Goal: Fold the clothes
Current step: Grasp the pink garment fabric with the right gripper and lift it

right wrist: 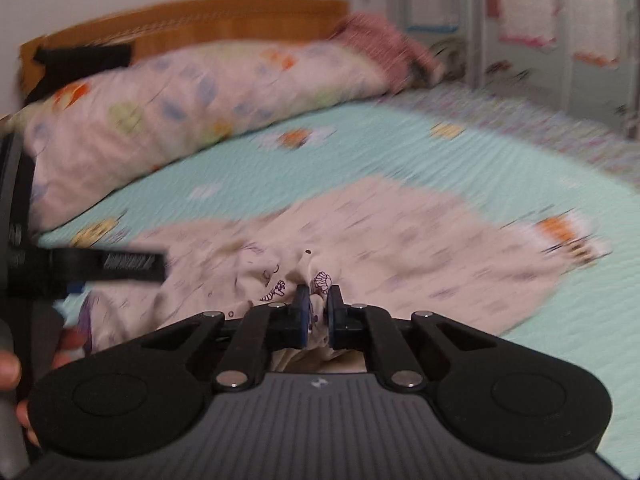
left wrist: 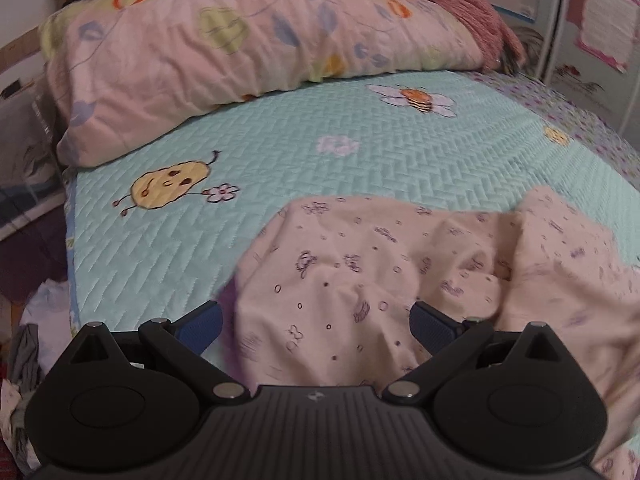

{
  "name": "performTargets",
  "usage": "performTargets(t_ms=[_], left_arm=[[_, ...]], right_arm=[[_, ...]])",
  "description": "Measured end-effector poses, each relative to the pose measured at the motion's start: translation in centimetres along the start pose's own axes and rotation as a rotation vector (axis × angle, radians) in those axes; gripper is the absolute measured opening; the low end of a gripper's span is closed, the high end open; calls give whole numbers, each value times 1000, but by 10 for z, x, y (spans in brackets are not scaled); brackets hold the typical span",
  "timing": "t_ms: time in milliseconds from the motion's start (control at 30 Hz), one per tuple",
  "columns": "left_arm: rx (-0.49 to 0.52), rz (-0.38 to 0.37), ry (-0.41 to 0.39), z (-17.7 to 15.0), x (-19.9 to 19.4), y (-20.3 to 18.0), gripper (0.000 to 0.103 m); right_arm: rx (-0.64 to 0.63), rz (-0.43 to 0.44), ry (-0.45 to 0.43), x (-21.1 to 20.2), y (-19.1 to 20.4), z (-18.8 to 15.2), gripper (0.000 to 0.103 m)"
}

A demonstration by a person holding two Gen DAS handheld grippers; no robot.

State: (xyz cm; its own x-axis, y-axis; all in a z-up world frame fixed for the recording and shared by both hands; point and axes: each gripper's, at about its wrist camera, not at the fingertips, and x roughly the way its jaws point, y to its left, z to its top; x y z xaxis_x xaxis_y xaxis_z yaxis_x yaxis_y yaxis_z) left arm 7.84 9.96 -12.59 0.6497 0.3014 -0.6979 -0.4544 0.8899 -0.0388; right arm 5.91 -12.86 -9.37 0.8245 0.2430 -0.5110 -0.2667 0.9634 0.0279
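Observation:
A pale pink garment [left wrist: 380, 280] with small purple prints lies crumpled on the mint quilted bedspread [left wrist: 280, 148]. My left gripper [left wrist: 316, 326] is open, its blue pads wide apart on either side of the garment's near edge, where a purple trim shows. In the right wrist view the same garment [right wrist: 400, 232] spreads across the bed. My right gripper [right wrist: 318, 304] is shut on a bunched fold of the garment. The left gripper's body [right wrist: 100, 266] shows at the left of that view, blurred.
A big floral pillow [left wrist: 224, 40] lies across the head of the bed against a wooden headboard [right wrist: 192, 20]. A pink knitted item [left wrist: 476, 24] sits at the pillow's right end. Clothes lie piled off the bed's left edge [left wrist: 36, 320]. A white rail frame [left wrist: 556, 20] stands at the right.

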Motion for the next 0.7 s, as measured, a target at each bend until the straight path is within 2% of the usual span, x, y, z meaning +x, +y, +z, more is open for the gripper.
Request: performTargets(t_ms=[67, 100, 200, 267, 300, 367, 400, 433, 500, 600, 700], left_arm=[[-3, -35, -3, 0, -4, -1, 102], [-5, -53, -4, 1, -6, -2, 103], [-2, -67, -5, -1, -8, -8, 103], [17, -57, -7, -2, -7, -13, 103], [28, -53, -11, -3, -7, -15, 103], [51, -47, -18, -5, -7, -19, 103], [64, -46, -16, -6, -6, -21, 103], [76, -47, -12, -7, -5, -23, 103], [98, -69, -1, -9, -4, -28, 103], [116, -129, 12, -12, -3, -30, 103], [117, -93, 12, -13, 1, -30, 103]], right_arm=[[3, -123, -59, -20, -23, 4, 8], [8, -184, -50, -24, -36, 3, 8], [21, -350, 108, -16, -81, -14, 10], [99, -444, 213, -11, -108, -33, 9], [153, -460, 227, -16, -118, -39, 12], [230, -402, 166, -34, -119, -42, 17], [239, -363, 128, -42, -115, -42, 27], [214, -316, 100, -45, -107, -40, 43], [144, -222, 75, -41, -89, -35, 63], [41, -94, 46, -26, -59, -25, 64], [-149, 29, 67, -18, -19, -27, 64]])
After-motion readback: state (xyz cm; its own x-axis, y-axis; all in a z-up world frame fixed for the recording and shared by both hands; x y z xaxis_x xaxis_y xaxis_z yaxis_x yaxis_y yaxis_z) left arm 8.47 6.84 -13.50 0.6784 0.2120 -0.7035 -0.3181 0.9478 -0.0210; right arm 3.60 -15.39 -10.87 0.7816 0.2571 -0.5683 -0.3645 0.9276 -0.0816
